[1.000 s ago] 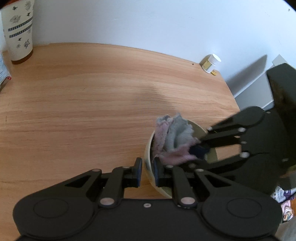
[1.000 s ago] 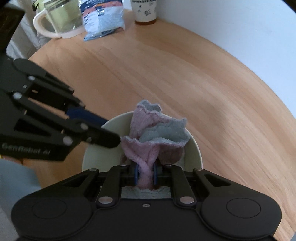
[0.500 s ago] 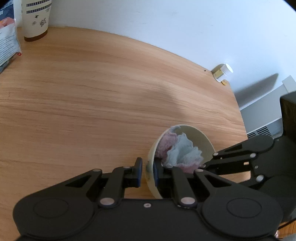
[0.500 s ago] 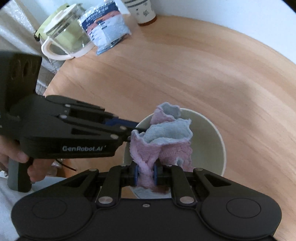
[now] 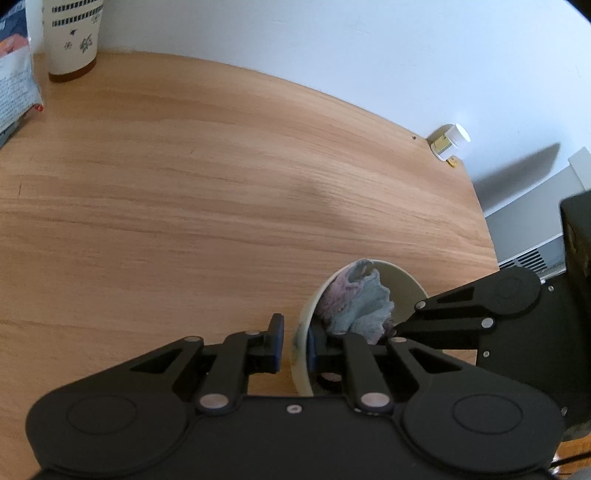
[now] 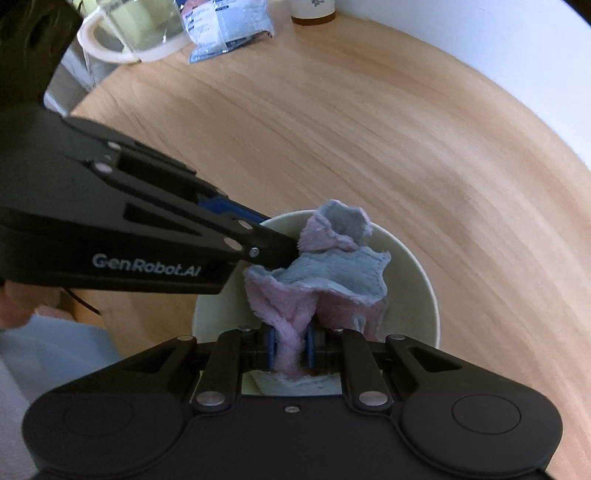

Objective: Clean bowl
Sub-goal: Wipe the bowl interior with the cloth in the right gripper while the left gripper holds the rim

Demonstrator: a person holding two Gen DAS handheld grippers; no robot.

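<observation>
The cream bowl [image 5: 402, 280] sits near the right front corner of the wooden tabletop [image 5: 184, 206]. The left tongs [image 5: 294, 347] are clenched on its near rim, one pad outside the wall and one inside. The right tongs [image 6: 290, 349] are clenched on a pink-and-grey cloth [image 6: 332, 273] bunched inside the bowl; the cloth's lower end is hidden behind the tongs' body. At the tabletop's far edge a patterned cup [image 5: 72, 37], a printed packet [image 6: 225, 27] and a clear jug [image 6: 136, 31] are all cut off by the frame. A small white bottle [image 5: 450, 142] lies by the wall.
</observation>
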